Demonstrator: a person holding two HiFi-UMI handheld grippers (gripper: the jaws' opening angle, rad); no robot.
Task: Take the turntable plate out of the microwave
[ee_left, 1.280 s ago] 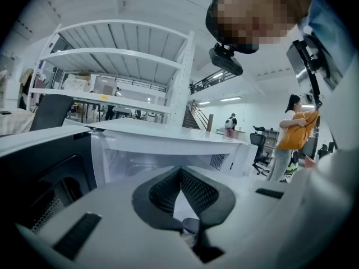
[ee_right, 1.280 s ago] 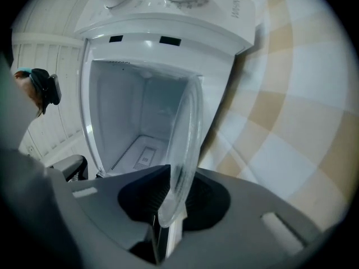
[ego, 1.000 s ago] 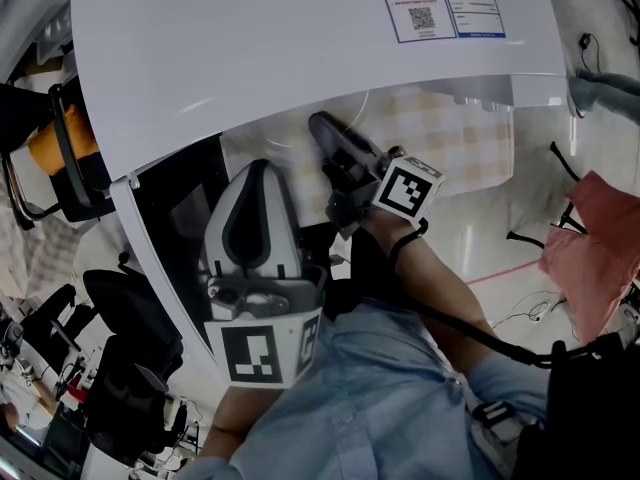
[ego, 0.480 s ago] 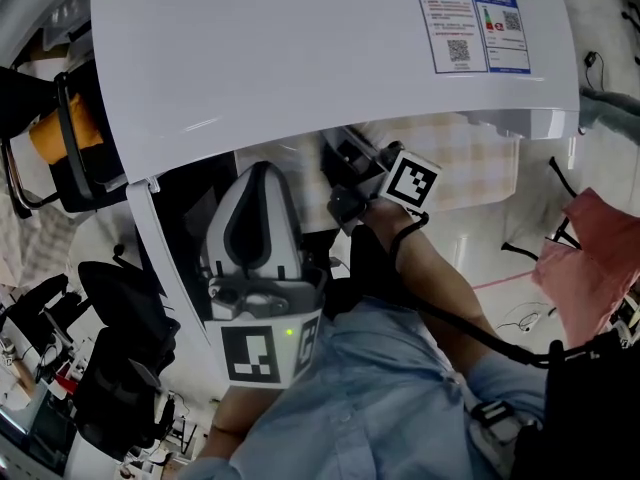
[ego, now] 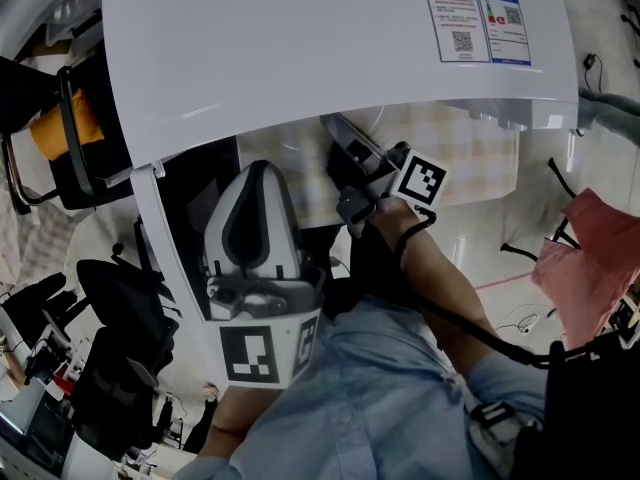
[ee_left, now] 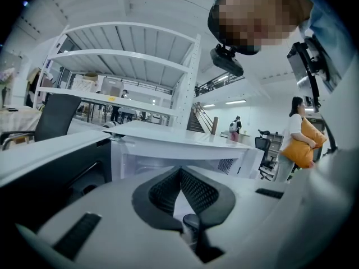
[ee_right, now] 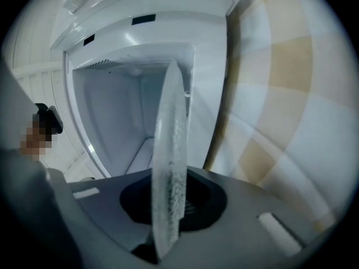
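The glass turntable plate (ee_right: 168,167) shows edge-on between the jaws in the right gripper view, running into the white cavity of the microwave (ee_right: 120,111). My right gripper (ee_right: 171,206) has just been closing and its pads now press on the plate's rim. In the head view the right gripper (ego: 345,143) reaches under the front edge of the microwave (ego: 300,38). My left gripper (ego: 256,173) hangs in front of the opening, beside the open door (ego: 165,258). Its pads meet with nothing between them (ee_left: 180,178).
A checked cloth (ego: 470,148) covers the table beside the microwave, also to the right of the cavity as the checked cloth (ee_right: 280,122). A pink cloth (ego: 590,238) lies at the right. Black office chairs (ego: 120,328) stand at lower left. A person with an orange bag (ee_left: 300,142) stands behind.
The head view has shifted a little, so the microwave sits further right in the picture. The right gripper has rolled slightly at the opening. The left gripper has stayed put.
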